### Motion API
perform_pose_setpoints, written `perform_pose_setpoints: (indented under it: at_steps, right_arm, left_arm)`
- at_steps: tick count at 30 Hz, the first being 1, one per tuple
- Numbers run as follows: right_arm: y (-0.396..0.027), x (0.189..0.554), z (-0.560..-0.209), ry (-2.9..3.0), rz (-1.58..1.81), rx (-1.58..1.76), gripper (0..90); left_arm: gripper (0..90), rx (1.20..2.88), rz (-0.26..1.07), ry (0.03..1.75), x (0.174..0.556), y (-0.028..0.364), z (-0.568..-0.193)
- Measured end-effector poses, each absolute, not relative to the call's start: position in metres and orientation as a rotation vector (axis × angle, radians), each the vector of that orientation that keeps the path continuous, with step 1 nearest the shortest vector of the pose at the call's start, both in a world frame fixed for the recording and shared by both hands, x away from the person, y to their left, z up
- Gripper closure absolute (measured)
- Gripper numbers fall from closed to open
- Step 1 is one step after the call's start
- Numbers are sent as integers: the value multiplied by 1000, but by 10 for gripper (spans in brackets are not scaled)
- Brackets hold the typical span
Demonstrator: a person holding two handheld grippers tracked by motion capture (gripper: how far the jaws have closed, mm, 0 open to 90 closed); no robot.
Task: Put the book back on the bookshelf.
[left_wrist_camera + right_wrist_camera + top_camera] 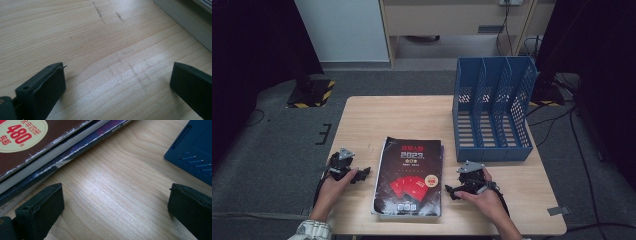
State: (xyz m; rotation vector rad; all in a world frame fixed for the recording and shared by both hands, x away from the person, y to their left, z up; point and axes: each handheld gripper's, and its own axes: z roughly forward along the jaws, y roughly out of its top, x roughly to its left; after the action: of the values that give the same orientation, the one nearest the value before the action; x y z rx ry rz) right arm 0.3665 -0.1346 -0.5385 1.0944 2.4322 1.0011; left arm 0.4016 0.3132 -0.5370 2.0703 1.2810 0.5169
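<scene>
A stack of magazines [409,177] with a black and red cover lies flat on the wooden table [377,115], near its front edge. My left gripper [362,174] rests on the table just left of the stack, jaws pointing at it. In the left gripper view that gripper [117,75] is open over bare wood, with the stack's edge [185,22] ahead at the upper right. My right gripper [452,191] sits just right of the stack, pointing left. In the right gripper view it [115,195] is open and empty, apart from the magazines [37,140].
A blue file holder [492,110] with three slots stands on the table's right rear part; its base corner [195,147] is close to my right gripper. Dark floor surrounds the table, with cables at the right and a cabinet behind.
</scene>
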Motion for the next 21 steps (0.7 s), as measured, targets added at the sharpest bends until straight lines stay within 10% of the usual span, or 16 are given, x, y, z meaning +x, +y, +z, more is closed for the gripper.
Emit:
perform_pose_setpoints:
  at_steps: [13, 21]
  right_arm:
    - [-133, 354, -520, 2436, 1028, 1078, 221]
    - [-127, 342, -494, 2366, 1235, 1031, 451]
  left_arm:
    - [150, 1968, 459, 1256, 389, 314, -515]
    - [393, 1907, 453, 1193, 376, 300, -493]
